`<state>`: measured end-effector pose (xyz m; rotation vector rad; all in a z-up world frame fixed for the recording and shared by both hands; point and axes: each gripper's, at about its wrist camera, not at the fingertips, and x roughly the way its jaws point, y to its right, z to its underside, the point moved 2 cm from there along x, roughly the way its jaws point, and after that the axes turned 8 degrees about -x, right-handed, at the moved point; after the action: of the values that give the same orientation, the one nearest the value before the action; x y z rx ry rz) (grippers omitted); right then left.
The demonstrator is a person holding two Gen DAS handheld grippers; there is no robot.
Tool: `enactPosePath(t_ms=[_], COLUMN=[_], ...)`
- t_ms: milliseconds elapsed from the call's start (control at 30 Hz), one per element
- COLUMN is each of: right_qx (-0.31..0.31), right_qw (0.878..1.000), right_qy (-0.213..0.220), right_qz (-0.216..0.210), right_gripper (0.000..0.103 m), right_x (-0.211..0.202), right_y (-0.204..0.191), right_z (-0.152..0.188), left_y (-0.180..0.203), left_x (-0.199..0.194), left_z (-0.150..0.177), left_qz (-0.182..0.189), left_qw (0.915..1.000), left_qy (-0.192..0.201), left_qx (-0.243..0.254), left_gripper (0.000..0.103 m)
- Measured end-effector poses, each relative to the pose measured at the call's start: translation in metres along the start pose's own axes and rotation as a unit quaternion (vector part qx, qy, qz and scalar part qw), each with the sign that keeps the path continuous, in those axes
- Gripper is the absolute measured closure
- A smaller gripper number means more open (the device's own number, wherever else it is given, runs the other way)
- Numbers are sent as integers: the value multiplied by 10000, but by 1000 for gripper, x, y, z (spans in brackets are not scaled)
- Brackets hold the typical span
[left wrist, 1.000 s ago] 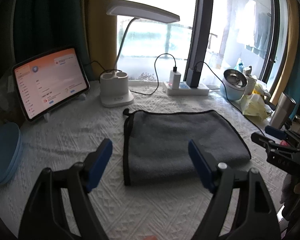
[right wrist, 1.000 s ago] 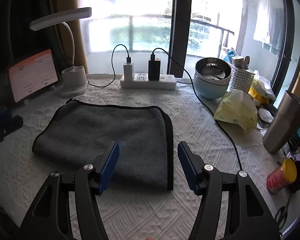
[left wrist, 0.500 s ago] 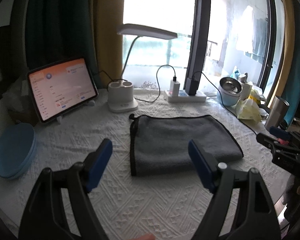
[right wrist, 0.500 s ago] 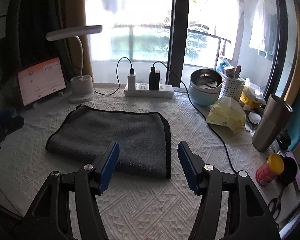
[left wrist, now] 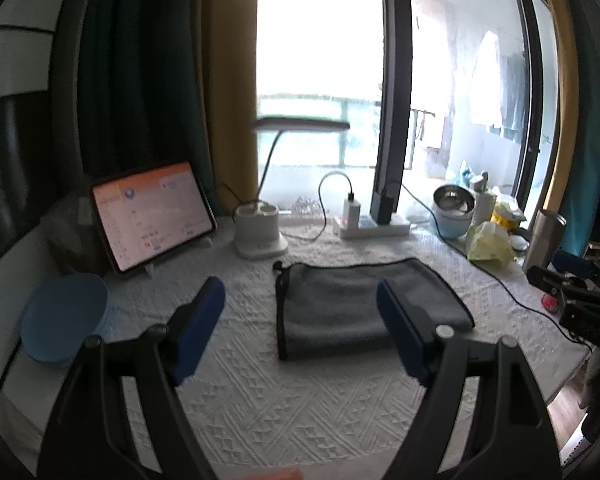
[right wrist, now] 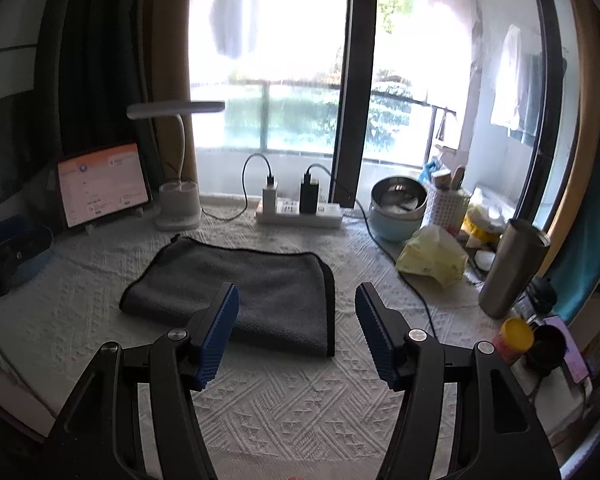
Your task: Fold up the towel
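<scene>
Left gripper (left wrist: 300,336): black angular frame w/ triangular cutouts, blue pads (left wrist: 400,332), silver screw. Right gripper (right wrist: 296,334): same black frame, ribbed blue pads (right wrist: 218,338), silver screws at joints.

Both grippers hang raised and level — the left gripper (left wrist: 300,320) with jaws spread wide, the right gripper (right wrist: 297,326) likewise parted, neither clasping anything.

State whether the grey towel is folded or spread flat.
Folded: the grey towel lies as a compact doubled rectangle, black-trimmed edges stacked at one end.
</scene>
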<state>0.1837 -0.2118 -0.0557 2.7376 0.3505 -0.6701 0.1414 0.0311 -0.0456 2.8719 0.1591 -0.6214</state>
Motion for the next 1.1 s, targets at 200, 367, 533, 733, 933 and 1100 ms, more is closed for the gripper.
enactPosePath(t_ms=[200, 367, 533, 733, 933, 1100], right_qx=[-4, -11, -96, -181, -198, -214], right_qw=[9992, 9968, 9926, 9883, 9854, 9852], right_qy=[387, 772, 1188, 1494, 1675, 1680], right_qz=[123, 215, 241, 240, 246, 257], right_gripper=[39, 39, 39, 39, 36, 36], right_x=[-36, -65, -93, -114, -125, -125], right_y=[6, 11, 12, 10, 7, 5], right_z=[-16, -31, -47, -57, -63, -64], left_y=[1, 3, 6, 6, 3, 3], left_x=[-26, -54, -78, -100, -110, -115], left_z=[-17, -37, -54, -67, -73, -73], left_qz=[29, 217, 201, 197, 139, 139], left_qw=[9994, 9970, 9940, 9903, 9880, 9869], left_qy=[335, 748, 1078, 1377, 1537, 1607], left_qx=[45, 23, 20, -61, -80, -52], left_gripper=[23, 23, 23, 22, 10, 10])
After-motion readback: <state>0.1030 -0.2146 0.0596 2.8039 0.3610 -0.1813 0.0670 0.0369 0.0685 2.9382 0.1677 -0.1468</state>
